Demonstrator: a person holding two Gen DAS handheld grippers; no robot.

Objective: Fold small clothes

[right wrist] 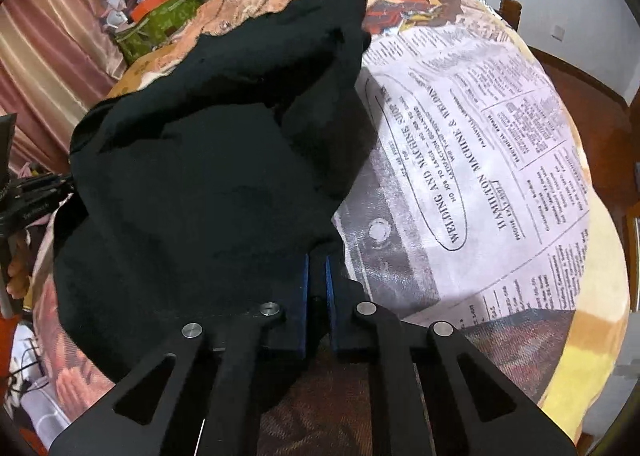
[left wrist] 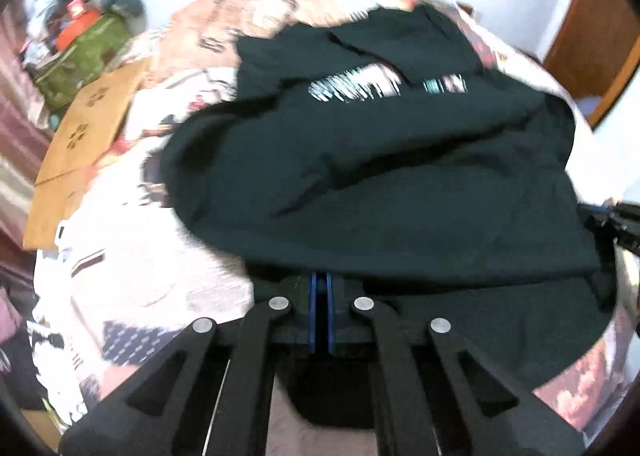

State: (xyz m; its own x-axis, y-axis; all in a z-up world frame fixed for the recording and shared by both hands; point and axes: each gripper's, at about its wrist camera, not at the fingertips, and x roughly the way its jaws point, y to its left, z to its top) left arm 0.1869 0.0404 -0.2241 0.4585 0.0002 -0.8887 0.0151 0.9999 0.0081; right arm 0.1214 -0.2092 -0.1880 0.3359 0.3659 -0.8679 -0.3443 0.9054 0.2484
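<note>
A black T-shirt [left wrist: 392, 175] with a white and teal print lies bunched on a bed covered with a newspaper-print blanket [right wrist: 480, 175]. My left gripper [left wrist: 320, 280] is shut on the shirt's near hem, its blue pads pressed together under the cloth edge. My right gripper [right wrist: 318, 264] is shut on the same black shirt [right wrist: 208, 175] at its near right edge, and the cloth is lifted and folded over to the left. The right gripper's body shows at the right edge of the left wrist view [left wrist: 616, 223]. The left gripper shows at the left edge of the right wrist view [right wrist: 32, 195].
A brown cardboard box [left wrist: 80, 143] lies at the bed's left side. A green bag [left wrist: 84, 55] with clutter on top stands behind it, also in the right wrist view [right wrist: 156, 31]. A pink curtain [right wrist: 48, 47] hangs at left. A wooden door [left wrist: 592, 35] is at the right.
</note>
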